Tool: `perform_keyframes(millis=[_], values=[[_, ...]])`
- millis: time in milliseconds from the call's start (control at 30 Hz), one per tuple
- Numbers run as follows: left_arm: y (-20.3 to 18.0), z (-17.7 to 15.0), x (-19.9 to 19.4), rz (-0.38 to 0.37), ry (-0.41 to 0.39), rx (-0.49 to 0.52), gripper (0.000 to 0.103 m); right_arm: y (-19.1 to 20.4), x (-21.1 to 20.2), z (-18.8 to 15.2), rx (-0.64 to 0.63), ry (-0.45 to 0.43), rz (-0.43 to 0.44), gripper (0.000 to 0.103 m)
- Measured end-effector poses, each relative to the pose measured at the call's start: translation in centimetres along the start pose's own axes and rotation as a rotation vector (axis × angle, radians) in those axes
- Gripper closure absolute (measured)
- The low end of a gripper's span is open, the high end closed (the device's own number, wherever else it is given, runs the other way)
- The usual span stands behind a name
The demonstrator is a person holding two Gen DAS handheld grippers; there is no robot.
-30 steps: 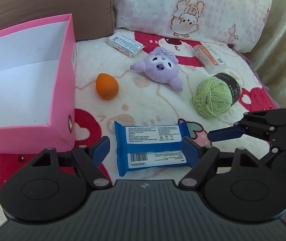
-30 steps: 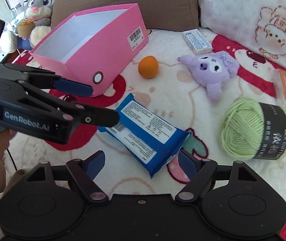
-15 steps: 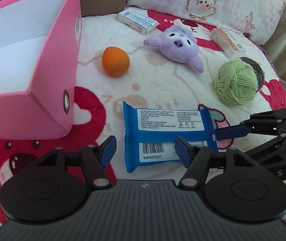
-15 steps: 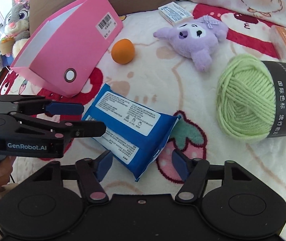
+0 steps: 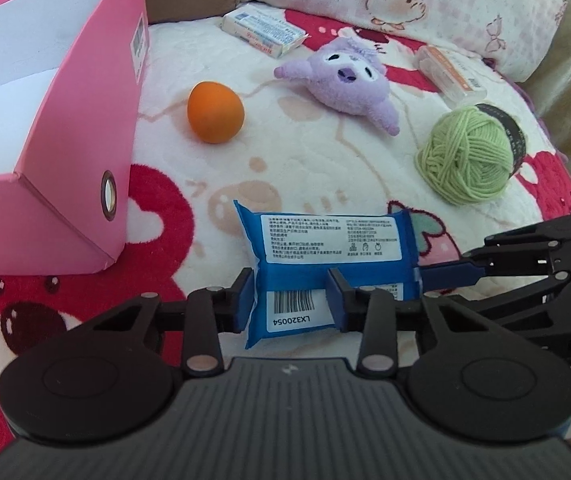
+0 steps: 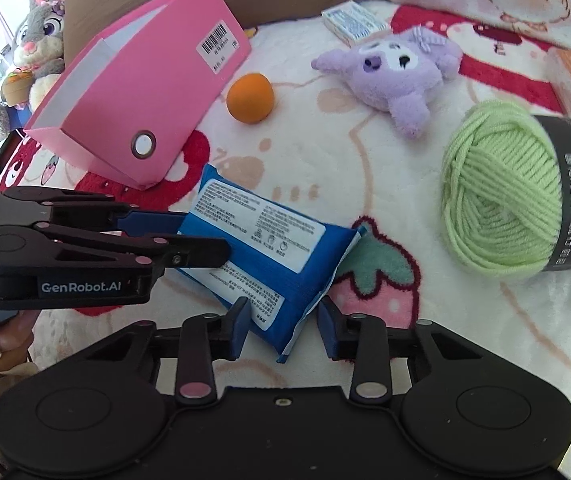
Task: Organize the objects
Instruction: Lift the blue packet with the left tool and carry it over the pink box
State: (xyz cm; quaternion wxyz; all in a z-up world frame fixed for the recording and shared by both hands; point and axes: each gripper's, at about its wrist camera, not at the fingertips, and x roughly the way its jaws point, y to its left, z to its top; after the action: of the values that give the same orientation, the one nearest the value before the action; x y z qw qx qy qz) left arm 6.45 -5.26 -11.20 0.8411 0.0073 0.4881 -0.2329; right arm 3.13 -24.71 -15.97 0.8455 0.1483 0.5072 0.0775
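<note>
Your blanket (image 5: 325,168) carries the pink box (image 5: 85,152) at left. The blue pack (image 5: 325,248) lies beside it. Your left gripper (image 5: 291,298) and right gripper (image 6: 283,324), jaws just closing, each pinch one end.

A daylit bed with a cartoon-print blanket (image 5: 325,168) and pillows (image 5: 445,4).

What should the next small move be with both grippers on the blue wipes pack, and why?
Probably lift the blue wipes pack straight up with both together. The left gripper and right gripper have just been closing and now pinch opposite ends, while it still lies on the blanket. The pink box stands open alongside.
</note>
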Motion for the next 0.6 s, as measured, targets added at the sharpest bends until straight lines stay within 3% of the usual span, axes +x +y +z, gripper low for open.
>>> perform_keyframes(millis=[67,167,600], values=[[0.0,0.0,0.1,0.013,-0.005,-0.003,0.061,-0.7,0.0,0.1,0.061,0.009,0.016,0.063],[0.2,0.0,0.1,0.002,-0.002,-0.019,0.063,-0.9,-0.1,0.1,0.073,0.007,0.023,0.064],[0.6,-0.8,-1.5,-0.086,0.036,-0.087,0.067,1.7,-1.3,-0.4,-0.089,-0.046,-0.044,0.068]])
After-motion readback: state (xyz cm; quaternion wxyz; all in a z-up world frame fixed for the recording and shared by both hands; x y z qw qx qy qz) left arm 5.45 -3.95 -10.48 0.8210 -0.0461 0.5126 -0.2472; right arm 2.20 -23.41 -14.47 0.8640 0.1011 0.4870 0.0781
